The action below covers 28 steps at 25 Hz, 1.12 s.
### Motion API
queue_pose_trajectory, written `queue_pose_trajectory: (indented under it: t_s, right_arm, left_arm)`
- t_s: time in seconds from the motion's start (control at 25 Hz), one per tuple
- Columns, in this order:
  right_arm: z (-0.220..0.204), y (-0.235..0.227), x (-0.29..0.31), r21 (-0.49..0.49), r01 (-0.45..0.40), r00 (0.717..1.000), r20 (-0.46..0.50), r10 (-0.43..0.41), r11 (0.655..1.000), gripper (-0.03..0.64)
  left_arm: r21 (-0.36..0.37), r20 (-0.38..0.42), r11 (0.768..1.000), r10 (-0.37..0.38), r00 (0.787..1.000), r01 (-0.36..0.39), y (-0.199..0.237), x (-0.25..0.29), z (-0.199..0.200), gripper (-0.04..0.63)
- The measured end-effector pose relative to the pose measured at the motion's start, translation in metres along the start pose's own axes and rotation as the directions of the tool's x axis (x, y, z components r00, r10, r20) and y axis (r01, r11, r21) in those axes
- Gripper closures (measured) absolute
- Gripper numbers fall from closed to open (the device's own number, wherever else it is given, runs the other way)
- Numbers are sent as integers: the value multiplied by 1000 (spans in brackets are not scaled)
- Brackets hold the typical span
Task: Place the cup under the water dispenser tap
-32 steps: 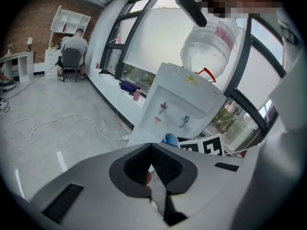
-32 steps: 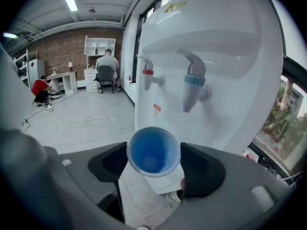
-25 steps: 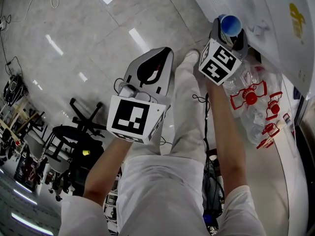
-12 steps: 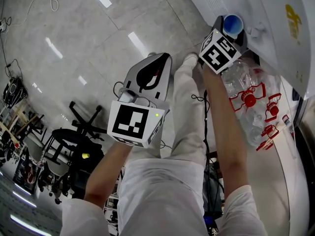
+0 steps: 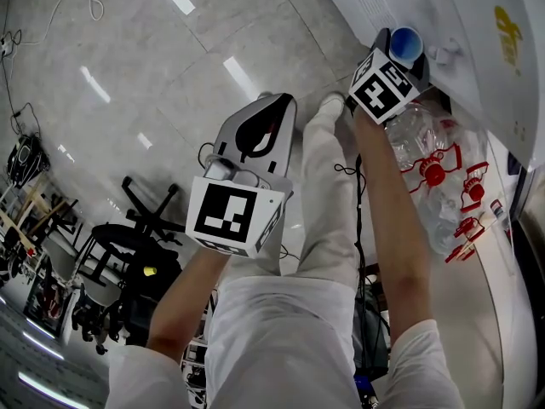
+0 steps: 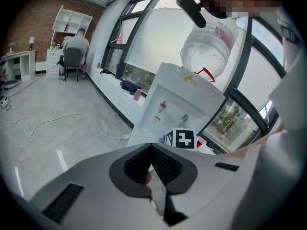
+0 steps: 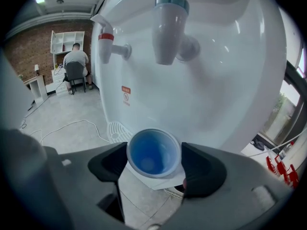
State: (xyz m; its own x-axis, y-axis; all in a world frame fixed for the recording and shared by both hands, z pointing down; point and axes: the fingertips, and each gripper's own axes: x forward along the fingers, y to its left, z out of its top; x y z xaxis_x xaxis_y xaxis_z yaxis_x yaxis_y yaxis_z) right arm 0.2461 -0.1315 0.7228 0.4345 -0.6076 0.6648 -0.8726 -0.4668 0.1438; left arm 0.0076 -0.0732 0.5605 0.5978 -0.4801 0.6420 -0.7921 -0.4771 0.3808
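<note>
A blue paper cup (image 7: 153, 153) sits upright between the jaws of my right gripper (image 7: 154, 163), which is shut on it. The cup (image 5: 405, 44) is held close to the white water dispenser (image 7: 211, 75), directly below its blue-collared tap (image 7: 165, 30). A red-handled tap (image 7: 109, 43) sticks out to the left of it. My left gripper (image 5: 255, 130) hangs lower and to the left over the floor, jaws shut with nothing between them. From the left gripper view the dispenser (image 6: 177, 107) stands ahead with a water bottle (image 6: 208, 49) on top.
Clear bottles with red caps (image 5: 434, 170) lie on the right by the dispenser. An office chair (image 5: 140, 211) stands on the glossy tiled floor at left. Cables (image 6: 62, 123) trail over the floor. A person sits at a desk (image 7: 74, 68) far off.
My right gripper with the cup has moved up and nearer to the dispenser, under the tap. The left gripper has barely shifted.
</note>
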Motion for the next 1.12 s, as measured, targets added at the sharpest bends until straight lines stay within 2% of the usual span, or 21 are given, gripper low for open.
queue_pose_trajectory:
  t_s: [0.48,0.64,0.8,1.12]
  right_arm:
    - [-3,2,-7,19,-4,1000,-2,4,1000,236]
    - [-2,2,-16,37,-21,1000,-1,21,999,236]
    - [-1,5,-28,11,-48,999,2,48,999,242]
    - [1,9,-63,13,-88,996,15,88,996,389]
  left_arm:
    - [6,4,1000,-14,1000,14,-4,-1,2,588]
    - [5,10,1000,-6,1000,6,-2,-5,4,588]
    - [19,13,1000,-13,1000,13,-4,-11,10,588]
    - [38,35,999,-23,999,21,-7,-26,24,588]
